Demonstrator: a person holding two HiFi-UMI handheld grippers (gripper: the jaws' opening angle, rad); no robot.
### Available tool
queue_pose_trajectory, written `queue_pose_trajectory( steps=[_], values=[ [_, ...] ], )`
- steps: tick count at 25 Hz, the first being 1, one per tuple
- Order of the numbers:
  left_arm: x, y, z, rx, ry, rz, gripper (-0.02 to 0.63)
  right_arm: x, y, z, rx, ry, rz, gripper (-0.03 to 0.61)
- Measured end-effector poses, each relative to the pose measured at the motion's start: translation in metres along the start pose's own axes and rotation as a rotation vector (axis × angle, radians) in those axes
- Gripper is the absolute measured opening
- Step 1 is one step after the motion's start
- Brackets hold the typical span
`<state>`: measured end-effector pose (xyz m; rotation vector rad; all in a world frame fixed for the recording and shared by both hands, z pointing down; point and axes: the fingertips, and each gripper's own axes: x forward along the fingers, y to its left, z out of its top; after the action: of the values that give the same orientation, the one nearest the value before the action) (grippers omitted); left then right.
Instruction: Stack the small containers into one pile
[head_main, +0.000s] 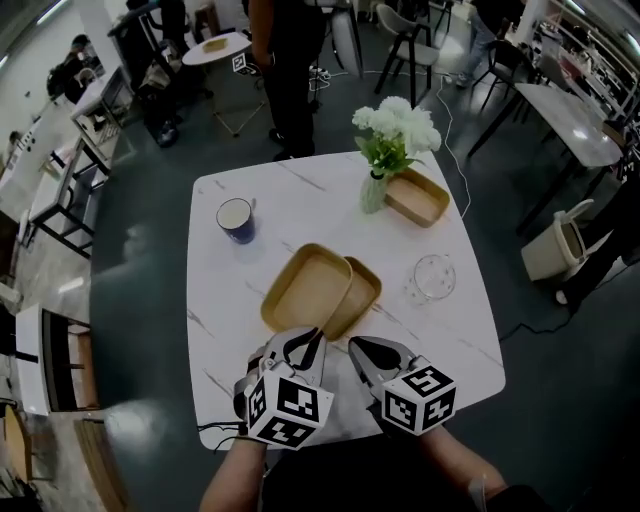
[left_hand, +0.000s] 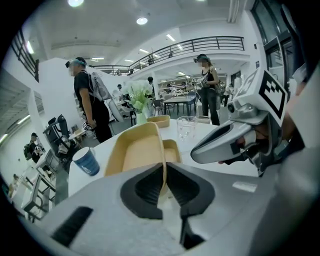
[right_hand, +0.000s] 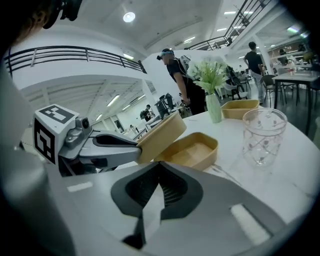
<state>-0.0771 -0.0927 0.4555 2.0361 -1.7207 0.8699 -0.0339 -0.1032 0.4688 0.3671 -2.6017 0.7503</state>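
My left gripper is shut on the near rim of a tan tray-like container, which is tilted up off the table. In the left gripper view the rim runs straight between the closed pads of that gripper. A second tan container lies flat just right of it, partly under its edge. A third tan container sits at the back right beside the vase. My right gripper hovers near the front edge, shut with nothing in it. From its view the lifted container tilts over the flat one.
A blue cup stands at the back left of the white marble table. A clear glass stands right of the containers. A vase of white flowers is at the back. A person stands beyond the table.
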Motion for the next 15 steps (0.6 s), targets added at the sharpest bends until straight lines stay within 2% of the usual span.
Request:
queue_pose_trajectory(
  steps=[8, 15],
  values=[
    [0.036, -0.026, 0.028, 0.065, 0.003, -0.050, 0.021, -0.042, -0.049, 0.004, 0.068, -0.073, -0.138, -0.003],
    [0.060, -0.035, 0.019, 0.121, 0.054, -0.038, 0.021, -0.058, -0.071, -0.006, 0.108, -0.084, -0.190, -0.003]
  ],
)
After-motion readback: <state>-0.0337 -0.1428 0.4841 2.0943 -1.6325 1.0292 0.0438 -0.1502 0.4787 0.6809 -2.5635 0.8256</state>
